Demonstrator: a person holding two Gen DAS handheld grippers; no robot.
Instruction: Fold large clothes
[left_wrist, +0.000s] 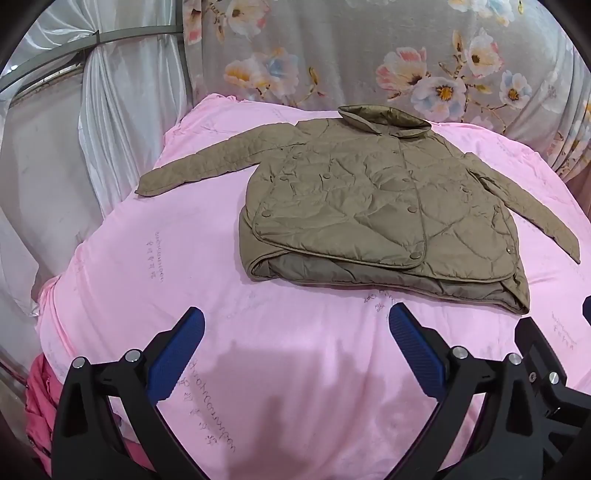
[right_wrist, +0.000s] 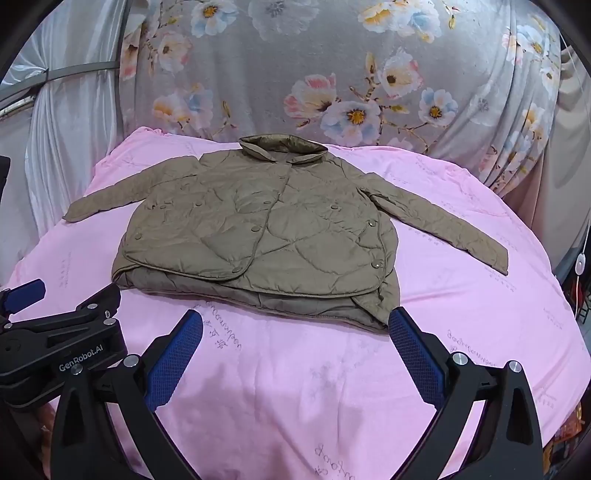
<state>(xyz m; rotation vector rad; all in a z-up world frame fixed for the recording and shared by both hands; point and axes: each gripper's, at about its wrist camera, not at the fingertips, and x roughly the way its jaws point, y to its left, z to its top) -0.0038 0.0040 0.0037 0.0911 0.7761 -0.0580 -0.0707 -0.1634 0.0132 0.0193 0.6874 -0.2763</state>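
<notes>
An olive quilted jacket (left_wrist: 369, 206) lies face up on a pink sheet (left_wrist: 258, 369), collar at the far end, both sleeves spread out to the sides. It also shows in the right wrist view (right_wrist: 258, 236) on the sheet (right_wrist: 295, 387). My left gripper (left_wrist: 295, 321) is open and empty, hovering over the sheet just short of the jacket's hem. My right gripper (right_wrist: 295, 323) is open and empty, its right fingertip (right_wrist: 399, 321) close to the hem's right corner. The left gripper's body (right_wrist: 55, 343) shows at the left of the right wrist view.
A grey floral cloth (right_wrist: 332, 74) hangs behind the surface. White curtains (left_wrist: 110, 110) hang at the left. A pink-red garment (left_wrist: 40, 402) lies off the near left edge. The sheet drops away at the sides.
</notes>
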